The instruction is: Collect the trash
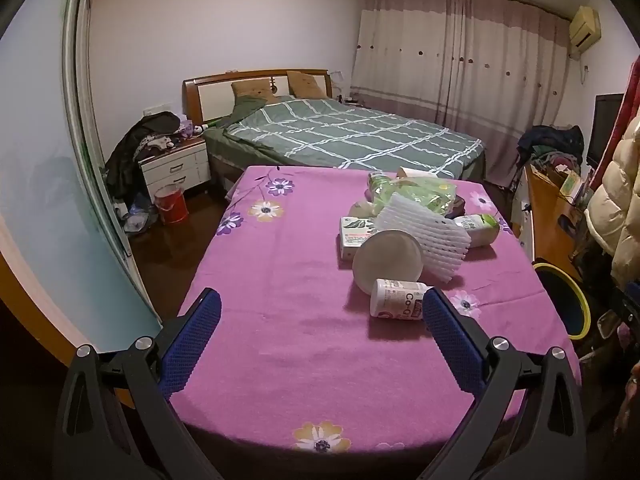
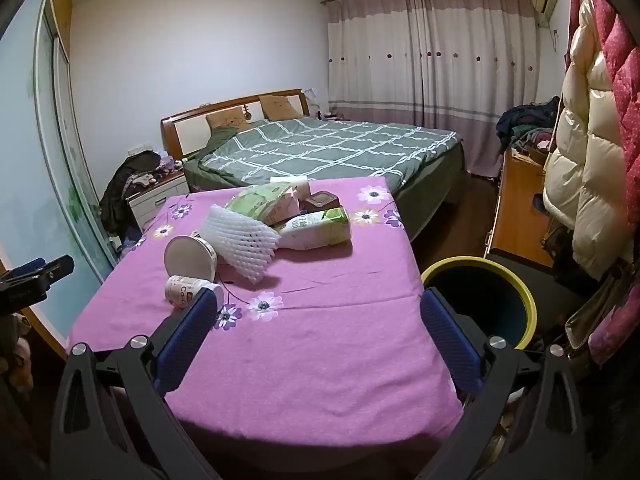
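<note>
A pile of trash lies on a pink flowered tablecloth (image 1: 280,340) (image 2: 320,360). Nearest is a small white bottle (image 1: 398,299) (image 2: 186,289) on its side. Behind it are a white paper bowl (image 1: 387,261) (image 2: 190,258), a white foam net (image 1: 424,236) (image 2: 244,240), a green-and-white carton (image 1: 478,229) (image 2: 320,230), a green bag (image 1: 416,196) (image 2: 260,200) and a small box (image 1: 354,236). A yellow-rimmed bin (image 2: 486,300) (image 1: 568,304) stands at the table's right. My left gripper (image 1: 320,304) is open above the near cloth, its right finger beside the bottle. My right gripper (image 2: 316,304) is open, holding nothing.
Beyond the table is a bed (image 1: 344,136) (image 2: 328,148) with a green checked cover. A nightstand (image 1: 176,168) heaped with clothes and a red bucket (image 1: 171,204) stand at the left. Hanging coats (image 2: 588,160) and a wooden desk (image 2: 520,208) crowd the right.
</note>
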### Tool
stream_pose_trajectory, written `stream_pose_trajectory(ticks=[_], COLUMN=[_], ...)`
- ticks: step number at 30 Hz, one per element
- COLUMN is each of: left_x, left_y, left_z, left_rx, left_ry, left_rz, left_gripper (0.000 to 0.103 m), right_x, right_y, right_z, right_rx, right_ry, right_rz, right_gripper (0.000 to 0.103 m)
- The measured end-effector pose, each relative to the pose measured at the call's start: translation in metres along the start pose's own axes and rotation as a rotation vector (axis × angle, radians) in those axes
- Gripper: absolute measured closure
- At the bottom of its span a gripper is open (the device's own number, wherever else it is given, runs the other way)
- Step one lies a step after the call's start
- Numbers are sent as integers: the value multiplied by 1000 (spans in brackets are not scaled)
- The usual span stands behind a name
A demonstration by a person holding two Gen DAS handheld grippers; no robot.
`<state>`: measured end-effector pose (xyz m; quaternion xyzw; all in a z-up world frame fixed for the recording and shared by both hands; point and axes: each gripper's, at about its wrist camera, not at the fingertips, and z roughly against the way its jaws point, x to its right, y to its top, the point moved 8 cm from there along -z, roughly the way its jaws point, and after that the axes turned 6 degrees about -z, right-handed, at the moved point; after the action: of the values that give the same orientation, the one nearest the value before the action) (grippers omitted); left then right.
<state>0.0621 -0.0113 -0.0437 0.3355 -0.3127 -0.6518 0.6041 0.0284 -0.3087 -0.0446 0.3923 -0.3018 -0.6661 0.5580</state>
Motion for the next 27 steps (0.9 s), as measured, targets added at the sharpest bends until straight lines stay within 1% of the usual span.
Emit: stream_pose_trajectory(ticks=[8,27], left_x=[2,4], left_y=[-1,-1], left_z=[-2,-3], left_rx=[-12,-14], left_ry=[-6,-11], left_rz=[-4,-4], left_gripper=[4,4], right_x=[-5,0], right_y=[1,-4], right_z=[-1,-7], right_rx=[-5,-22], right_ry=[0,9], right_rz=[-6,-19], right_gripper=[6,6])
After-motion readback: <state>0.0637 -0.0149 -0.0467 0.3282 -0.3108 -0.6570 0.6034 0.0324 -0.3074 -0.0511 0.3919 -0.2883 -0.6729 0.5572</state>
